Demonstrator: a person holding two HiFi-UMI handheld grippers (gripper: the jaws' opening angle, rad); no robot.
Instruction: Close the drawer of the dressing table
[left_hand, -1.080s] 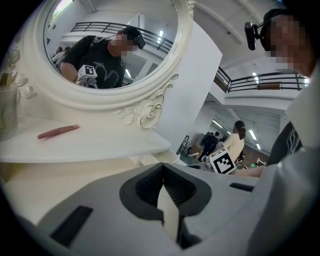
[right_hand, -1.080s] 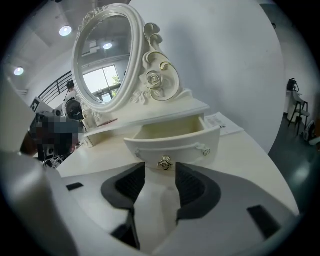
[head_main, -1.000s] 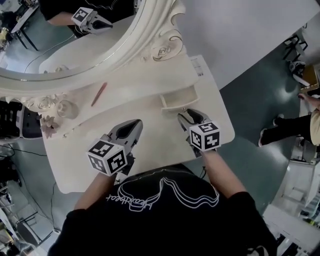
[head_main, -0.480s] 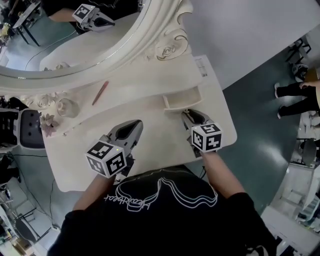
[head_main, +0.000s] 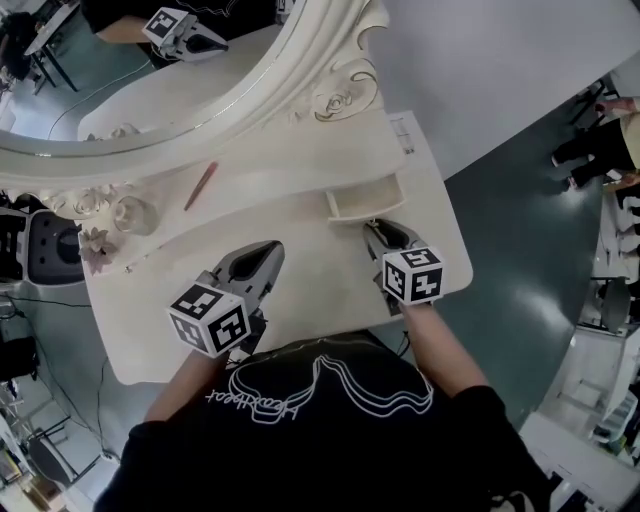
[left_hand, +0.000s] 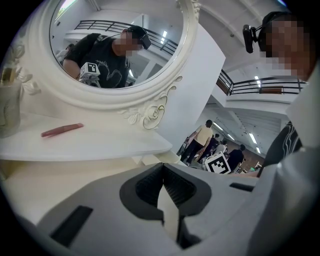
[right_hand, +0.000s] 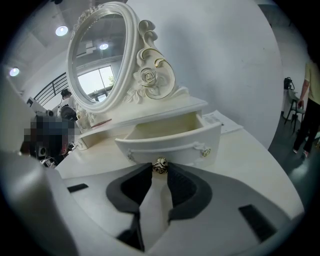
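Observation:
The small cream drawer (head_main: 365, 200) of the dressing table (head_main: 300, 290) stands pulled out below the raised shelf, its inside empty (right_hand: 170, 131). A gold knob (right_hand: 160, 165) sits at the middle of its front. My right gripper (right_hand: 160, 168) has just been closing, and its tips now pinch that knob; in the head view it (head_main: 374, 228) reaches the drawer front from the near side. My left gripper (head_main: 272, 248) rests above the tabletop to the left, shut with nothing in it (left_hand: 162, 168).
A large oval mirror (head_main: 150, 90) in a carved frame rises behind the shelf. A thin red stick (head_main: 198, 187) and a glass jar (head_main: 132, 215) lie on the shelf at left. The table's right edge (head_main: 455, 235) drops to a green floor where a person (head_main: 590, 150) stands.
The right gripper's jaws have narrowed around the drawer knob. Both grippers stay in place. The person at the far right has moved up the picture.

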